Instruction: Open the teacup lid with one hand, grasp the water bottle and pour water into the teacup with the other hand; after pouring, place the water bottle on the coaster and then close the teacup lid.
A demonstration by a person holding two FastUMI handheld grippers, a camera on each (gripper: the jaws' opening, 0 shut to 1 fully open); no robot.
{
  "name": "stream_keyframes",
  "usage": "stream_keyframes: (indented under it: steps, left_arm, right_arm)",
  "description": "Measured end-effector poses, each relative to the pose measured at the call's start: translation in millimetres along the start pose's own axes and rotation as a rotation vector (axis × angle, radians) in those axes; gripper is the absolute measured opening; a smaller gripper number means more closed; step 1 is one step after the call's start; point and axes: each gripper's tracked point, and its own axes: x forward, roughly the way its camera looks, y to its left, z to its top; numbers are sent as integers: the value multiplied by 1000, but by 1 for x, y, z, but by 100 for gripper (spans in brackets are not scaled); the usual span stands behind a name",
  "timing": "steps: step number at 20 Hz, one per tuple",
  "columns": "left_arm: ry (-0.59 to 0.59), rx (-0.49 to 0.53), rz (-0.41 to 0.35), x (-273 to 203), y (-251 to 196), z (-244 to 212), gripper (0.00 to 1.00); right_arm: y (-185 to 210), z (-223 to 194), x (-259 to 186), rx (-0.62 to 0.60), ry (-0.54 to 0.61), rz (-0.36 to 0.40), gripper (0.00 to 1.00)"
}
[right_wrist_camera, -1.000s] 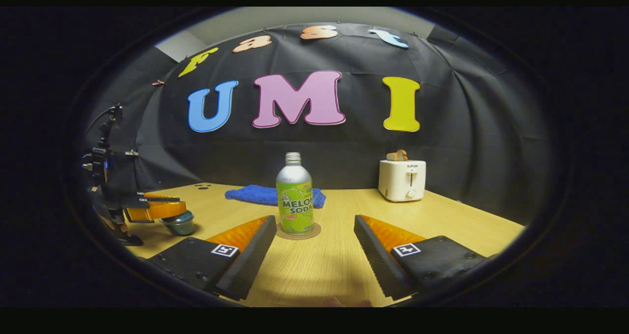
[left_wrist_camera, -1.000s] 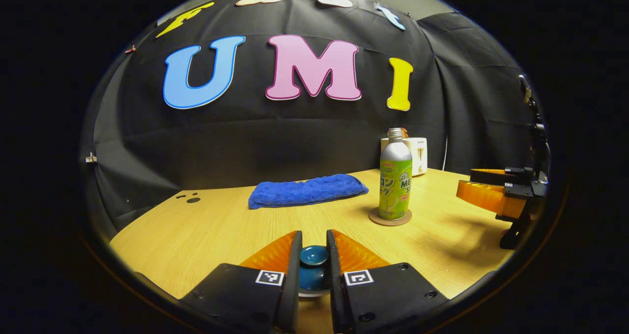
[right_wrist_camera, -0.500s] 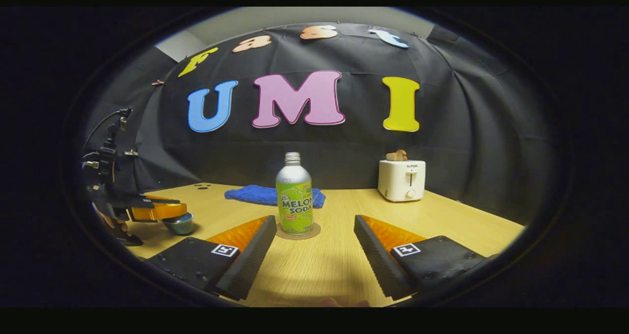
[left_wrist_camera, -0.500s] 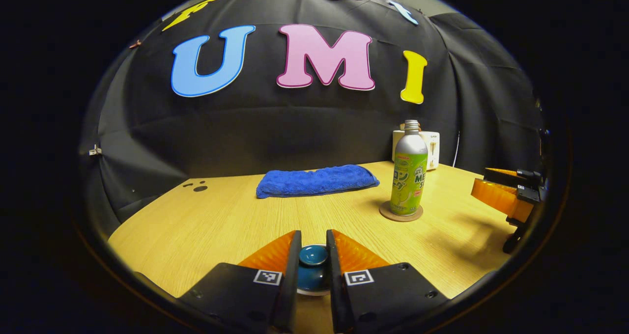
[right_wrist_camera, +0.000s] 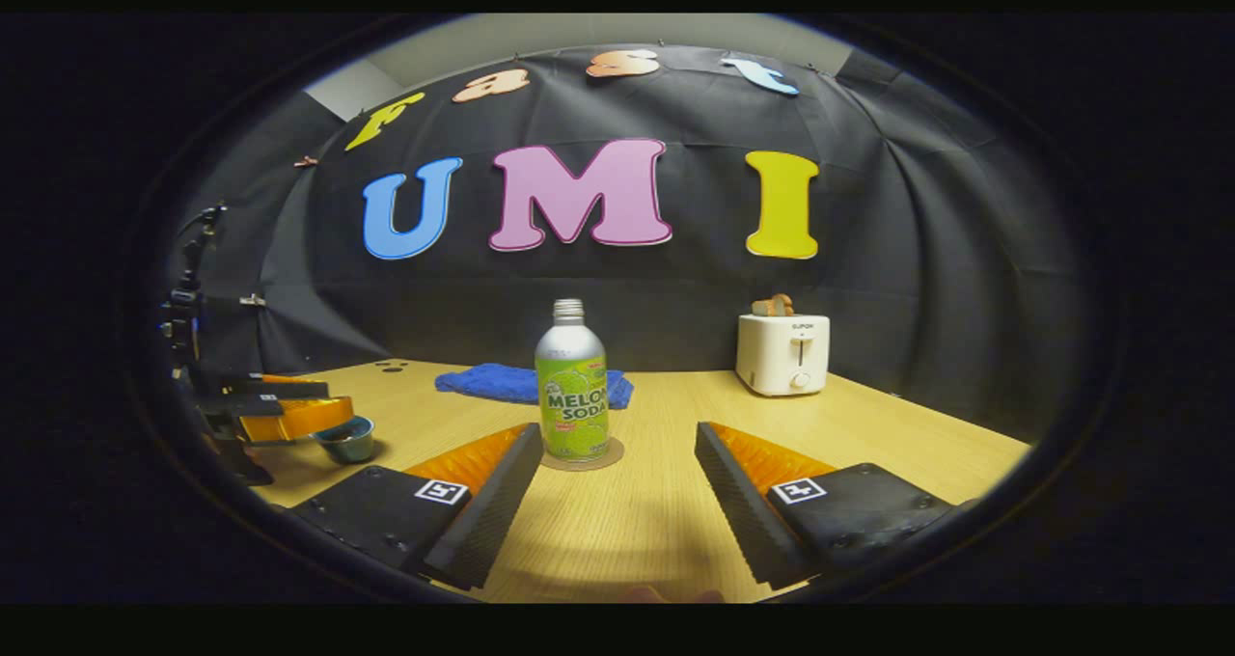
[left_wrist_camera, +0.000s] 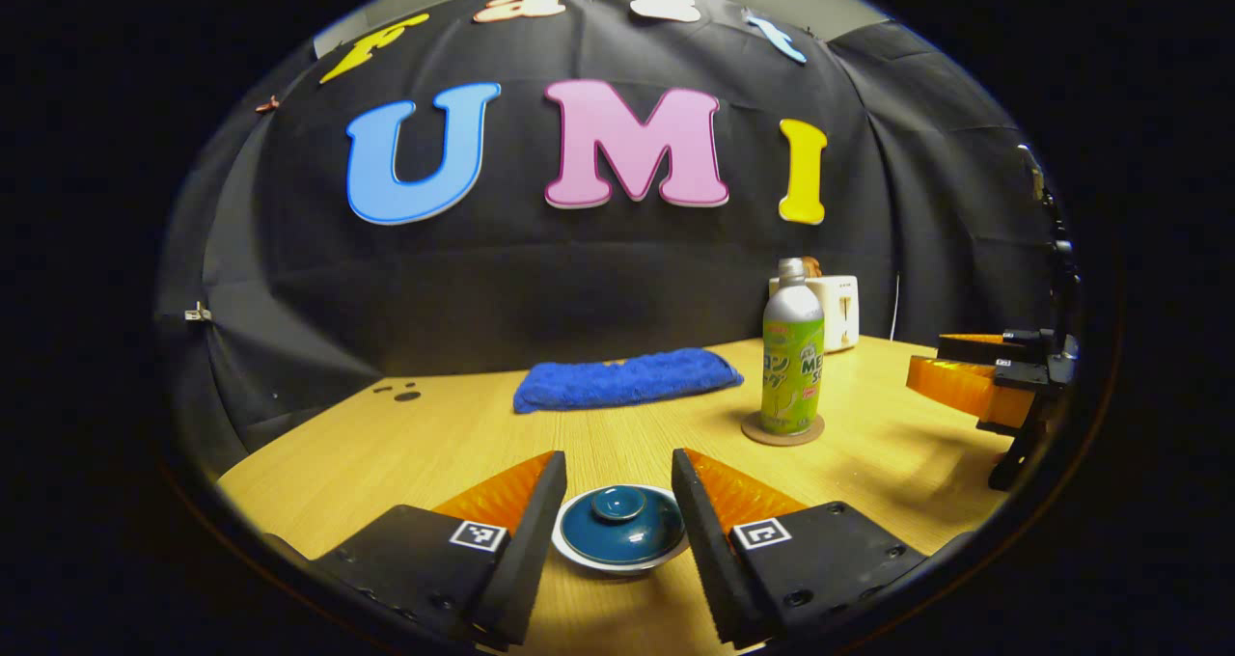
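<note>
Progress: the task looks close to its end. The water bottle point(right_wrist_camera: 571, 376) stands upright on the coaster point(right_wrist_camera: 582, 459), and the teacup lid point(left_wrist_camera: 622, 526) sits on the teacup point(right_wrist_camera: 347, 438). Judging from this, the pouring, the placing of the bottle and the closing of the lid are done; only pulling both grippers away seems left. Whether there is water in the cup, I cannot tell, because the lid covers it.

Left gripper point(left_wrist_camera: 617, 502): its jaws are spread apart, one on each side of the lid, and neither touches it. The knob of the lid is free between them.

Right gripper point(right_wrist_camera: 617, 478): its jaws are wide apart and hold nothing. It hovers over the table point(right_wrist_camera: 897, 444), with the bottle ahead of it and apart from both fingers.

Position of the task's things: in the left gripper view the lid is low in the middle, just in front of the camera, and the bottle on its coaster is farther to the right. In the right gripper view the teacup is at the far left, under the left gripper.

Other things: a blue towel point(left_wrist_camera: 627, 378) lies behind on the table, and a white toaster point(right_wrist_camera: 782, 353) stands near the wall.

Change from earlier: half a second ago the left jaws were closed on the knob of the lid; now they have let it go. The right gripper is almost the same as before, and the bottle has not moved from the coaster.
</note>
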Motion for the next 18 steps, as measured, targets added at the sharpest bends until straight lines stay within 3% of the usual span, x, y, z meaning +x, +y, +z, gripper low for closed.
stream_keyframes:
  steps: [3, 6, 11, 18]
  left_arm:
    - [-45, -41, -13, -14, -7, 5, 80]
    - [-42, -73, 15, -15, -4, 1, 96]
    - [-42, -75, 23, -15, -20, 4, 97]
    - [-42, -76, 37, -16, -19, 4, 97]
  right_arm:
    - [3, 0, -3, 0, -1, -13, 98]
    - [16, 0, -5, -1, 0, -8, 98]
    - [50, -1, -10, -1, 2, 57, 98]
    - [50, -1, -8, -2, 1, 43, 98]
